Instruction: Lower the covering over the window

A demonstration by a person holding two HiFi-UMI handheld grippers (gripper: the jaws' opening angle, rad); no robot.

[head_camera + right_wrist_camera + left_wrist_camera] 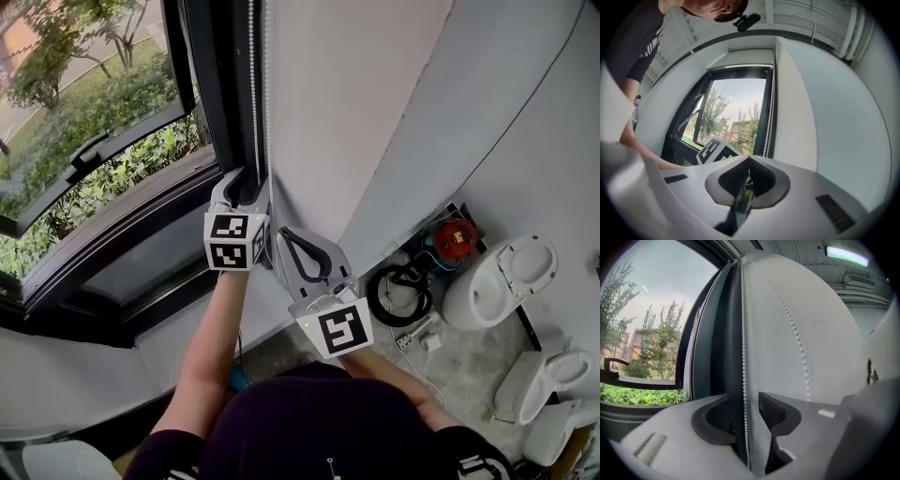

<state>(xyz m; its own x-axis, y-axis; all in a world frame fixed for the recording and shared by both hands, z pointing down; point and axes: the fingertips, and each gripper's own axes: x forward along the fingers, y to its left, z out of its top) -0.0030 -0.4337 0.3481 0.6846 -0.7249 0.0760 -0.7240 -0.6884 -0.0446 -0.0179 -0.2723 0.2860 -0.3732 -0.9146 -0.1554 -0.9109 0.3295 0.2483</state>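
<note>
A white bead chain (255, 94) hangs down the dark window frame (220, 103), beside the white wall. My left gripper (246, 180) points at the frame with its jaws open. One strand of the bead chain (744, 380) runs between the left gripper's (746, 406) pads with a gap on each side, and a second strand (799, 348) lies against the wall. My right gripper (281, 232) sits just below and to the right, shut with nothing visible between its jaws (749, 161). In the right gripper view the chain (766, 131) runs up the frame. The glass shows uncovered.
A window sash (94, 150) is tilted open outward over green shrubs. The white wall (375, 112) stands right of the frame. On the floor below lie white toilets (502, 281), a black coiled hose (398, 292) and a red object (455, 239).
</note>
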